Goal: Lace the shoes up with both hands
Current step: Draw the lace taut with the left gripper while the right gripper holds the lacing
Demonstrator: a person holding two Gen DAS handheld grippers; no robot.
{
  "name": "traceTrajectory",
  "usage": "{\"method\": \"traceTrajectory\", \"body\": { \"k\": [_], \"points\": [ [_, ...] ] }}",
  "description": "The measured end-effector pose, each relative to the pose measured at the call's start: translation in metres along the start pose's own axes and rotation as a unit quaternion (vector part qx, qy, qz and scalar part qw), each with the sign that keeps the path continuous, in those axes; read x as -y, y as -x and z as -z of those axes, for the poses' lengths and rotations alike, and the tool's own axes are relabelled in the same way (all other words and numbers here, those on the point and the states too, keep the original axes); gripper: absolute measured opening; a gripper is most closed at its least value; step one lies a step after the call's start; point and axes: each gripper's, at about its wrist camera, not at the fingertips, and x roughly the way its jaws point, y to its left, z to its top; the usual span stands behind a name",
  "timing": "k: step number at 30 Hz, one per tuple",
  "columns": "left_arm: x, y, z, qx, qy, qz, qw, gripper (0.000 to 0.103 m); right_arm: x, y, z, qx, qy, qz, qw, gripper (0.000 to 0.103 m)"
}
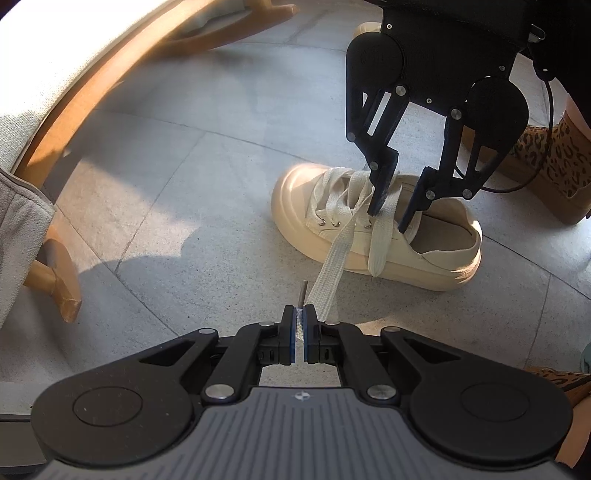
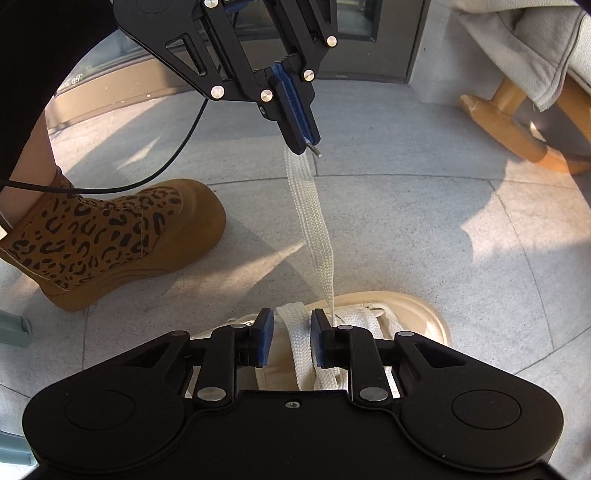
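A cream shoe (image 1: pixel 436 254) lies on the stone floor, toe to the left in the left wrist view. My left gripper (image 1: pixel 300 325) is shut on the end of one wide cream lace (image 1: pixel 332 266), whose metal tip (image 1: pixel 303 291) pokes out past the pads. That lace runs taut to the shoe's eyelets. My right gripper (image 2: pixel 291 332) hangs over the shoe (image 2: pixel 424 314) tongue, open. The other lace (image 2: pixel 295 343) lies between its blue pads (image 2: pixel 264 343), and they do not press on it. From the right wrist view, the left gripper (image 2: pixel 304 142) is up top with the taut lace (image 2: pixel 314 221).
A person's leopard-print boot (image 2: pixel 110 236) stands left of the shoe, and a black cable (image 2: pixel 166 170) hangs over it. Wooden chair legs (image 1: pixel 55 280) and grey cloth (image 1: pixel 22 221) are at the left. A second cream shoe (image 1: pixel 365 27) shows behind the right gripper.
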Motion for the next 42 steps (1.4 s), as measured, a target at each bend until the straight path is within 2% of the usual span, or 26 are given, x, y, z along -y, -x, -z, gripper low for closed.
{"method": "traceTrajectory", "body": {
  "k": [1, 2, 9, 14, 18, 24, 27, 33, 37, 42],
  "points": [
    [0.0, 0.0, 0.0, -0.001, 0.0, 0.0, 1.0, 0.003, 0.0, 0.001, 0.001, -0.001, -0.003, -0.004, 1.0, 0.011],
    [0.0, -0.001, 0.0, -0.002, -0.001, 0.001, 1.0, 0.003, -0.001, 0.001, 0.003, -0.002, -0.004, -0.007, 1.0, 0.002],
    [0.001, -0.001, 0.001, -0.006, 0.001, 0.004, 1.0, 0.003, 0.002, 0.019, 0.007, 0.022, -0.025, 0.011, 0.999, 0.001],
    [0.002, -0.007, 0.001, -0.012, 0.001, 0.006, 0.9999, 0.003, 0.027, 0.037, 0.015, 0.04, -0.097, 0.057, 0.993, 0.001],
    [0.004, -0.013, 0.002, -0.016, -0.002, 0.015, 0.9998, 0.003, 0.043, 0.025, 0.031, 0.001, -0.161, 0.087, 0.983, 0.001],
    [0.009, -0.019, 0.002, -0.022, -0.006, 0.028, 0.9994, 0.003, 0.051, 0.007, 0.041, -0.054, -0.208, 0.08, 0.973, 0.002],
    [0.011, -0.021, 0.002, -0.021, -0.009, 0.033, 0.9992, 0.003, 0.053, 0.002, 0.048, -0.081, -0.213, 0.098, 0.969, 0.002],
    [0.02, -0.023, -0.002, -0.02, -0.025, 0.043, 0.9985, 0.003, 0.055, 0.01, 0.051, -0.068, -0.22, 0.103, 0.968, 0.008],
    [0.026, -0.026, -0.007, -0.013, -0.038, 0.049, 0.998, 0.003, 0.05, 0.02, 0.041, -0.034, -0.196, 0.092, 0.976, 0.009],
    [0.039, -0.036, -0.019, -0.009, -0.083, 0.04, 0.9957, 0.003, 0.039, 0.03, 0.027, 0.007, -0.163, 0.058, 0.985, 0.009]
  ]
}}
